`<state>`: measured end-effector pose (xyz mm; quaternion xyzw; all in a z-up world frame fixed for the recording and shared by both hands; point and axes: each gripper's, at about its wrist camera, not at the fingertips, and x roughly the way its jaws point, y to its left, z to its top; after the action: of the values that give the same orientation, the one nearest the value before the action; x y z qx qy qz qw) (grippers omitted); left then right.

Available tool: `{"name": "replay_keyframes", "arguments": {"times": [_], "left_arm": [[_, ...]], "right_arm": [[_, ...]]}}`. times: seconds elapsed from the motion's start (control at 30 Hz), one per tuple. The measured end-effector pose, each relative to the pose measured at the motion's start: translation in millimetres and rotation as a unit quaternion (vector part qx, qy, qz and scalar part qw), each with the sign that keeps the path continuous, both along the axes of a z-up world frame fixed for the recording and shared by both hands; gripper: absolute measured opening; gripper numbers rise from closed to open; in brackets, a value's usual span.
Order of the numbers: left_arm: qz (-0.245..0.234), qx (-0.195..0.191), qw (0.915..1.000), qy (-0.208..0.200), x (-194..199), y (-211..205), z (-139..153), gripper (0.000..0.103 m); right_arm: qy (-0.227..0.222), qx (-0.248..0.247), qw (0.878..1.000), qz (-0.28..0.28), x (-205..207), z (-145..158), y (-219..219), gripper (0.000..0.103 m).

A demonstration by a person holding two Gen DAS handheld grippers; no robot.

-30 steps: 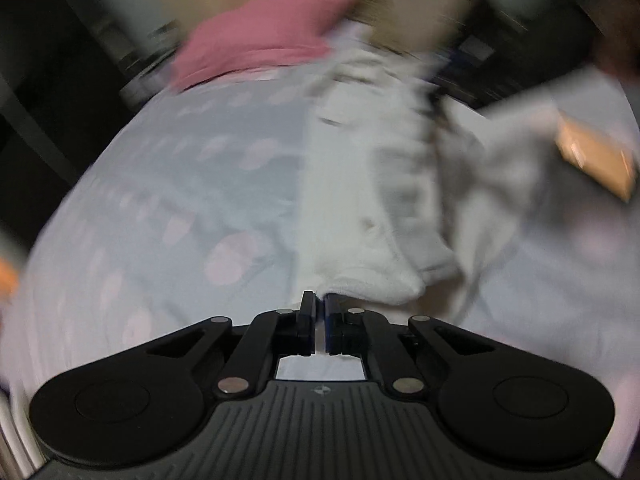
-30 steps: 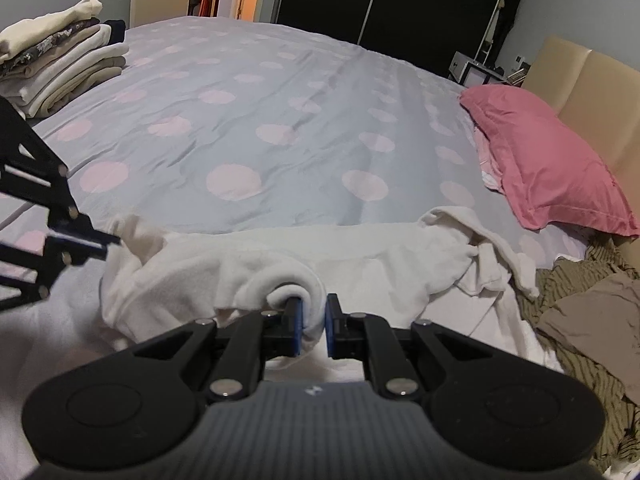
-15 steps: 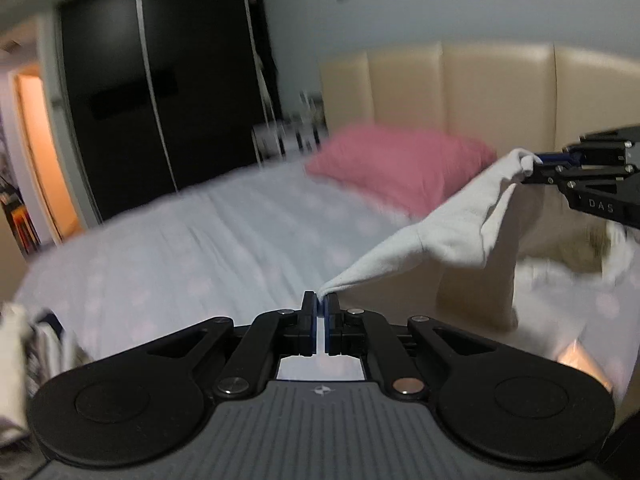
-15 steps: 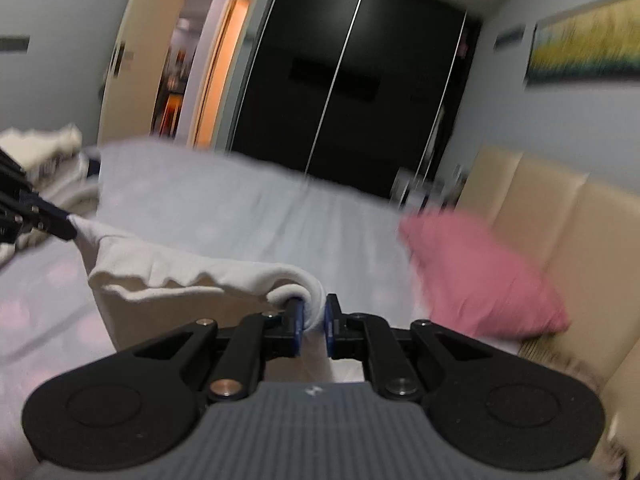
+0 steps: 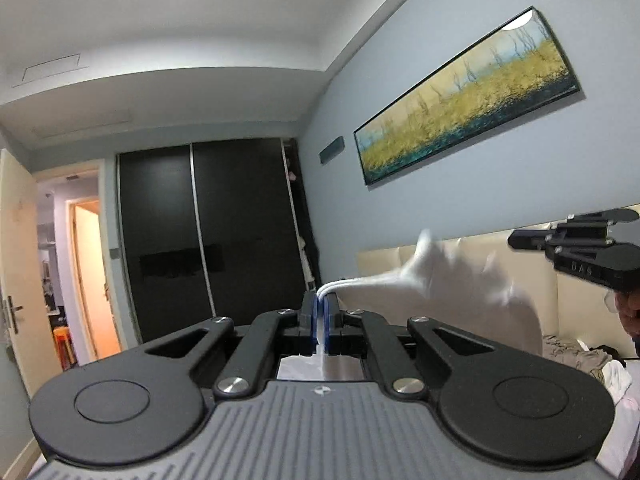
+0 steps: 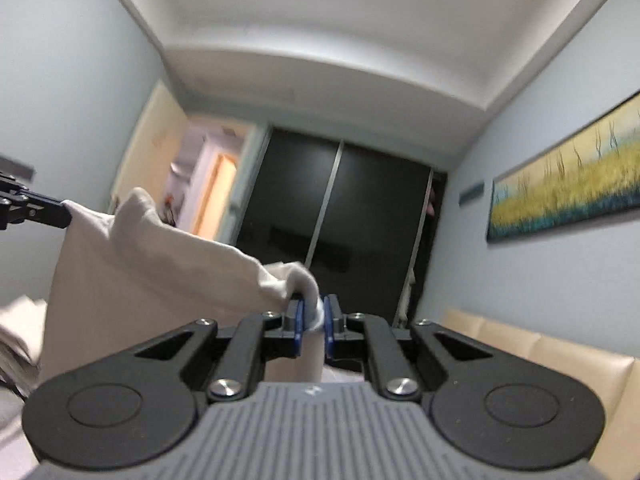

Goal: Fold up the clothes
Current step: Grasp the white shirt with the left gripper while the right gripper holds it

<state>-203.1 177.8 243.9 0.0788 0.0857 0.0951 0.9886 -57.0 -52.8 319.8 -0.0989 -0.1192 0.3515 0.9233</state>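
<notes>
Left wrist view: looking up past the left gripper [image 5: 320,312], clenched on a thin doubled edge of the white garment [image 5: 460,292], with the cloth running off rightward and slightly up toward the right gripper [image 5: 516,242] at the frame edge. Hanging in mid-air between the two, well above the bed, top edge stretched roughly level, body of the cloth dropping below it. Blurring at the free flap, so exact shape there hard to tell.

Right wrist view: showing the right gripper [image 6: 314,314] grasping a thicker rolled bunch of the same white garment [image 6: 160,264], cloth spanning leftward to the left gripper [image 6: 60,214], which is pinching the far corner. Long axis of the garment lying along the line from one gripper to the other; neither nearer, each holding one end.

Judging the piece as held up spread, fitting either a shake-out ahead of laying flat or a lift partway through a fold; not settled here.

Only the left view catching the heap of clothes [image 5: 580,356] low at the right by the headboard [image 5: 580,308]; only the right view catching a pale stack [image 6: 18,340] low at the left and the drape's full depth.
</notes>
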Motion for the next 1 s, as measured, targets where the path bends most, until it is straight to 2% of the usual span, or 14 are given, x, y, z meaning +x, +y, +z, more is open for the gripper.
{"name": "replay_keyframes", "arguments": {"times": [0.1, 0.17, 0.27, 0.33, 0.43, 0.57, 0.6, 0.7, 0.73, 0.77, 0.83, 1.0], "left_arm": [[0.004, 0.005, 0.9998, -0.021, -23.6, -6.0, 20.4, 0.002], [0.025, 0.006, 0.9985, 0.049, -11.4, 2.3, -17.2, 0.002], [0.058, -0.004, 0.9861, 0.156, 10.4, 24.9, -92.9, 0.002], [0.084, -0.018, 0.9735, 0.212, 18.6, 46.4, -142.2, 0.001], [0.12, -0.044, 0.9498, 0.286, 23.8, 82.3, -207.2, 0.001], [0.161, -0.083, 0.9203, 0.347, 22.2, 132.2, -257.2, 0.001], [0.167, -0.089, 0.9168, 0.352, 16.3, 139.8, -262.9, 0.001], [0.183, -0.107, 0.9071, 0.364, 1.3, 158.7, -276.9, 0.002], [0.186, -0.113, 0.9045, 0.366, -1.9, 162.4, -279.8, 0.002], [0.19, -0.117, 0.9033, 0.366, -15.5, 164.4, -282.9, 0.002], [0.198, -0.126, 0.9002, 0.366, -33.7, 169.4, -291.5, 0.002], [0.211, -0.142, 0.8929, 0.372, -38.5, 178.5, -312.3, 0.002]], "right_arm": [[0.003, 0.004, 1.0, 0.023, -12.2, 6.7, -0.8, 0.003], [0.043, -0.026, 0.997, 0.051, -7.0, -5.7, 8.4, 0.003], [0.111, -0.091, 0.987, 0.079, 6.6, -54.1, 32.0, 0.004], [0.176, -0.136, 0.97, 0.1, 17.8, -102.0, 47.9, 0.004], [0.26, -0.207, 0.934, 0.131, 27.9, -178.5, 71.2, 0.005], [0.326, -0.303, 0.879, 0.168, 20.8, -275.1, 99.6, 0.007], [0.338, -0.321, 0.867, 0.176, 17.3, -294.7, 106.2, 0.007], [0.358, -0.354, 0.843, 0.188, 17.8, -335.3, 130.2, 0.01], [0.365, -0.359, 0.837, 0.195, 19.3, -345.6, 137.4, 0.017], [0.372, -0.359, 0.833, 0.199, 22.8, -351.6, 142.9, 0.032], [0.383, -0.354, 0.829, 0.204, 32.9, -356.5, 160.9, 0.04], [0.411, -0.343, 0.818, 0.209, 45.6, -382.4, 190.0, 0.039]]}}
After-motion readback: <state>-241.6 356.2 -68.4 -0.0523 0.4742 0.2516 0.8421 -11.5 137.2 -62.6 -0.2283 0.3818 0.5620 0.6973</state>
